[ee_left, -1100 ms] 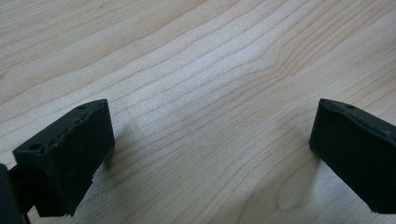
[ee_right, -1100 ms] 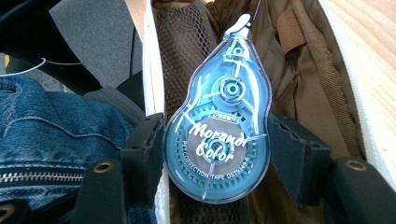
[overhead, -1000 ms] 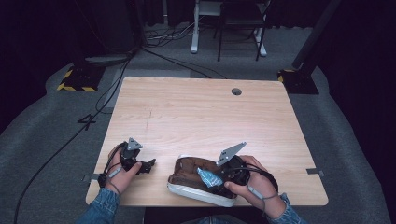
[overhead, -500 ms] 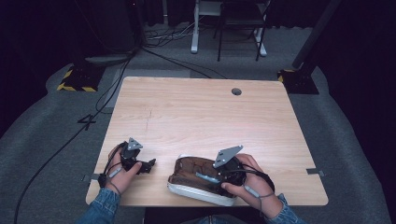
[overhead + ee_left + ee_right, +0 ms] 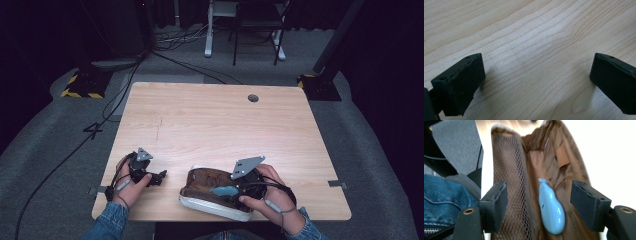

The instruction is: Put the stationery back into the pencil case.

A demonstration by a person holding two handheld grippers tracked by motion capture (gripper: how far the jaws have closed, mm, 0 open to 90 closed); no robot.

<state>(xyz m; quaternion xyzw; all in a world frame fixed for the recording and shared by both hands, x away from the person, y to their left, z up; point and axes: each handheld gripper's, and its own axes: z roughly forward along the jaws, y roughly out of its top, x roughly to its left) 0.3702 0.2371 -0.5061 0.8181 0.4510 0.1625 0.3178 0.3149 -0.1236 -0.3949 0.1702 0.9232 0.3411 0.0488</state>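
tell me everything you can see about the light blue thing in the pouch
The light blue object is smooth, glossy and teardrop-shaped, looking like hard plastic, with a narrow tip at one end and a rounded bulb at the other. It lies inside the open pouch on the brown fabric lining, beside the mesh pocket. The right gripper has just opened; its jaws stand apart on either side, not touching it.
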